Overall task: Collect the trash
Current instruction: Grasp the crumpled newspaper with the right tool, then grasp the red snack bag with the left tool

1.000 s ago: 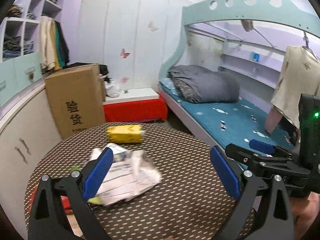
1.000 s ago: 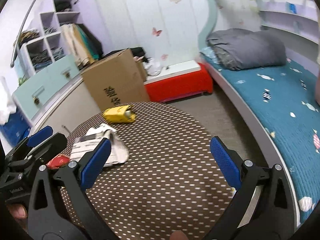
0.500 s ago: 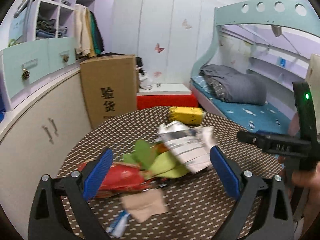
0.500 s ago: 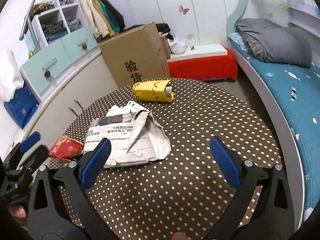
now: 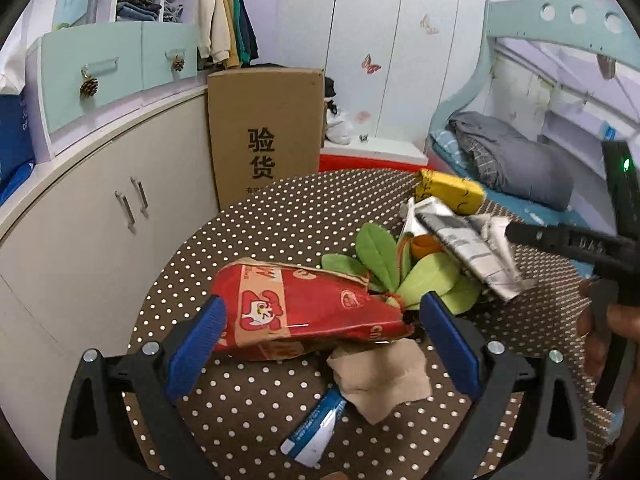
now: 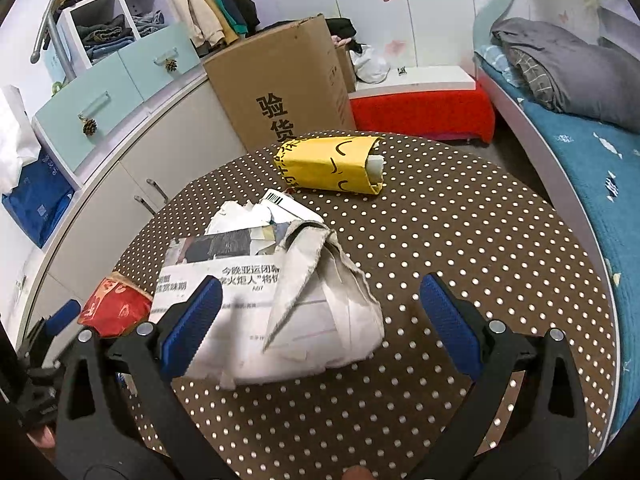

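bedroom, dotted round surface (image 5: 280,224) | left gripper (image 5: 320,344) fingers spread around red snack bag (image 5: 304,312), light, crinkly, pinch mid-body | right gripper (image 6: 320,328) fingers spread over crumpled newspaper (image 6: 280,300)

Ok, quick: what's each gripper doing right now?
Left gripper: open, straddling the red snack bag, holding nothing.
Right gripper: open, over the crumpled newspaper, holding nothing.
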Demonstrator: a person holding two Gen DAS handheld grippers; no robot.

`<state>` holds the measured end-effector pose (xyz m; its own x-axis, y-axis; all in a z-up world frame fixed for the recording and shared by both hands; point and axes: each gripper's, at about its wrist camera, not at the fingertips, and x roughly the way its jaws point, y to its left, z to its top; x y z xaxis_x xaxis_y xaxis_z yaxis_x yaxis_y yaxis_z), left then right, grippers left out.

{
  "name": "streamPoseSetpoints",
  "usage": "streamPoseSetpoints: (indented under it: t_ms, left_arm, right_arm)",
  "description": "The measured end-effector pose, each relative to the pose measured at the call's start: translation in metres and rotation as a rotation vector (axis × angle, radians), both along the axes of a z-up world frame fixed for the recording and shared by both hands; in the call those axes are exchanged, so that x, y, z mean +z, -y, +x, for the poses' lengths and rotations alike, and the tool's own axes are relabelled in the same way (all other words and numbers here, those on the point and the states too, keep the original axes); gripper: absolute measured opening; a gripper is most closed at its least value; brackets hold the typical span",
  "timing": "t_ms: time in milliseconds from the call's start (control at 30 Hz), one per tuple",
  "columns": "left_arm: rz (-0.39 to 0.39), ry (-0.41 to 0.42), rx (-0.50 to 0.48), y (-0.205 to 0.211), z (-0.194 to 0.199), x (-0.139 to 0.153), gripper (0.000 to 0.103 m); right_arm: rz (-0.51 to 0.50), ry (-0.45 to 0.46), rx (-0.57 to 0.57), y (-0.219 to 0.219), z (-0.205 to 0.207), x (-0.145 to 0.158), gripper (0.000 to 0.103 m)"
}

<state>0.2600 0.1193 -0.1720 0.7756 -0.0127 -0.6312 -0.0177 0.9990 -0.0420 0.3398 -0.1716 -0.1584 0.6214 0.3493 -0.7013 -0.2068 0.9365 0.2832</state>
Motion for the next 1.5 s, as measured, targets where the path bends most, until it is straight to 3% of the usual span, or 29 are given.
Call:
streamPoseSetpoints:
  t_ms: [67,300,333,467,567,767,1033,1067,1233,1267,1367,1433,1500]
  left_arm:
    - [0.041,-0.009,0.028,0.003,0.005,-0.004,0.098]
    - [0.075,-0.023,0.022,0.006,0.015,-0.006,0.099]
    - [0.082,-0.025,0.020,0.008,0.015,-0.006,0.099]
    - [0.120,-0.031,0.007,0.014,0.011,-0.007,0.099]
    - [0.115,-0.029,0.018,0.016,0.010,-0.006,0.099]
    - [0.123,-0.047,-0.021,0.019,0.011,-0.008,0.099]
    - [0.112,-0.038,-0.050,0.015,-0.003,-0.009,0.098]
    - [0.107,-0.035,-0.050,0.015,-0.003,-0.008,0.096]
    - [0.016,-0.016,-0.115,0.018,-0.006,0.002,0.034]
    - [0.020,-0.036,-0.119,0.020,-0.003,-0.001,0.030]
    - [0.033,-0.068,-0.107,0.022,-0.002,-0.009,0.034]
    - [0.055,-0.044,-0.072,0.021,-0.008,-0.007,0.085]
    - [0.082,0.020,-0.060,0.020,-0.020,0.000,0.091]
  right_arm:
    - [0.000,-0.012,0.004,-0.002,0.006,-0.003,0.097]
    - [0.034,-0.080,0.016,-0.008,0.037,-0.026,0.097]
    - [0.047,-0.081,0.019,-0.007,0.038,-0.027,0.094]
    - [0.078,-0.075,0.057,-0.009,0.036,-0.025,0.056]
    - [0.072,-0.069,0.062,-0.008,0.031,-0.023,0.041]
    - [0.116,-0.053,0.085,-0.003,0.022,-0.021,0.028]
    - [0.130,-0.023,0.092,0.004,0.008,-0.015,0.025]
    - [0.133,-0.016,0.090,0.006,0.006,-0.014,0.024]
    - [0.153,0.018,0.064,0.022,-0.006,-0.003,0.024]
    - [0.162,0.026,0.057,0.026,-0.008,0.000,0.024]
    - [0.167,0.038,0.043,0.036,-0.014,0.004,0.024]
    - [0.165,0.038,0.039,0.042,-0.018,0.005,0.024]
    - [0.168,0.037,0.030,0.048,-0.022,0.005,0.024]
